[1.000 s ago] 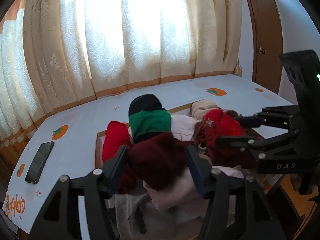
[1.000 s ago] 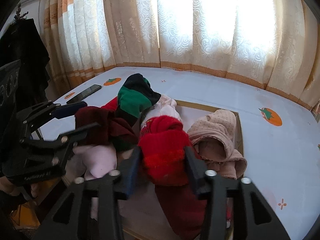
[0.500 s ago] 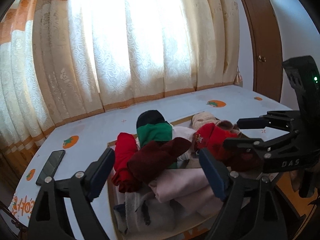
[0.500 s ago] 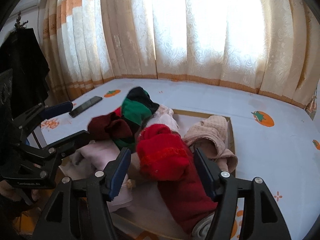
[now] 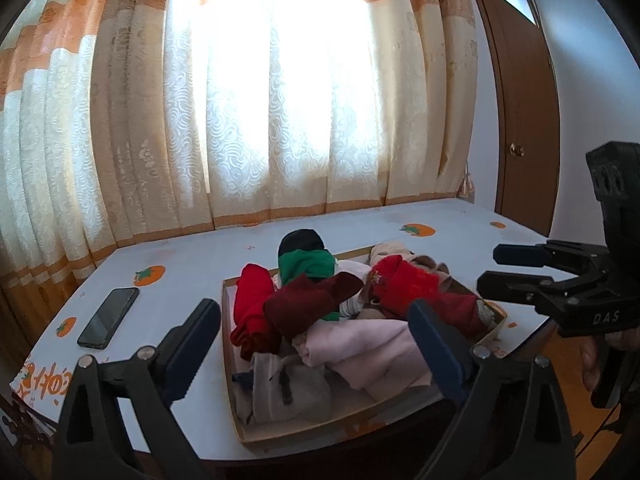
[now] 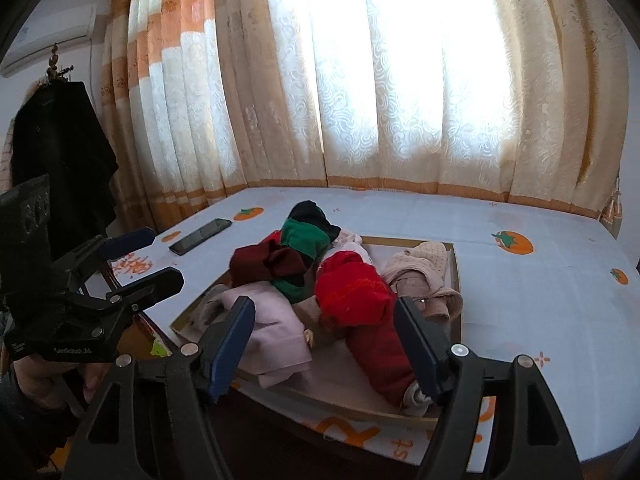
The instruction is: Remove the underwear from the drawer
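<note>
Left gripper [image 5: 316, 344] released and holding nothing, right gripper [image 6: 324, 344] likewise spread, heaped underwear [image 5: 344, 312] in shallow drawer [image 5: 304, 428] at twelve o'clock beyond both fingertip pairs, untouched, smartphone [image 5: 108, 312] at ten o'clock.

Drawer [image 5: 240, 412] floor mostly hidden under garments — grey piece [image 5: 280, 388] perhaps underwear.

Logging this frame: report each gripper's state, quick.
Left gripper: open, holding nothing.
Right gripper: open, holding nothing.
</note>
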`<state>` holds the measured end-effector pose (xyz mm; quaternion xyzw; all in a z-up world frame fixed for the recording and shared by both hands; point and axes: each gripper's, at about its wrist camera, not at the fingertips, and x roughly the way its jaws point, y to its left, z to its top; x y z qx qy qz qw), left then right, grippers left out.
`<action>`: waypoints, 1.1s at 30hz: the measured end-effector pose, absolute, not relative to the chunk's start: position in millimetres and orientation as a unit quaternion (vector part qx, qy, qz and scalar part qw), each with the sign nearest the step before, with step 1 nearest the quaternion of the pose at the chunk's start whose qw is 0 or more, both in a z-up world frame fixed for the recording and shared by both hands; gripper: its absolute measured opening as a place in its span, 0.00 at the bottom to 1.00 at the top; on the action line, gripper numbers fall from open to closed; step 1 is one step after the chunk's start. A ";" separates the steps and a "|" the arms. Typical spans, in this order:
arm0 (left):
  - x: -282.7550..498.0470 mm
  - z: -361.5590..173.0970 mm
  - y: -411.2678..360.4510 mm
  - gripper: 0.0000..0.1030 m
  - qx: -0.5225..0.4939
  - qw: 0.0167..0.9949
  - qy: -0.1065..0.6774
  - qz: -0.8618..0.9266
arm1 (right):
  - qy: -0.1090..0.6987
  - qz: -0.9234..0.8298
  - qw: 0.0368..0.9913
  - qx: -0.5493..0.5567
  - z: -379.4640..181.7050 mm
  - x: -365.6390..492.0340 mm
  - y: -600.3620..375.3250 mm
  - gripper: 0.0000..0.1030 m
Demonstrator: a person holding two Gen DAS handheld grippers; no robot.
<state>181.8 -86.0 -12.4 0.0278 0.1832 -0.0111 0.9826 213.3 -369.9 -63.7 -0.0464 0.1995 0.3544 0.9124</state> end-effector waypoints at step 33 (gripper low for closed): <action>170.9 -17.8 -90.6 1.00 0.028 0.982 0.189 -0.002 | 0.182 0.361 0.914 -0.031 -68.1 190.5 -381.7 0.75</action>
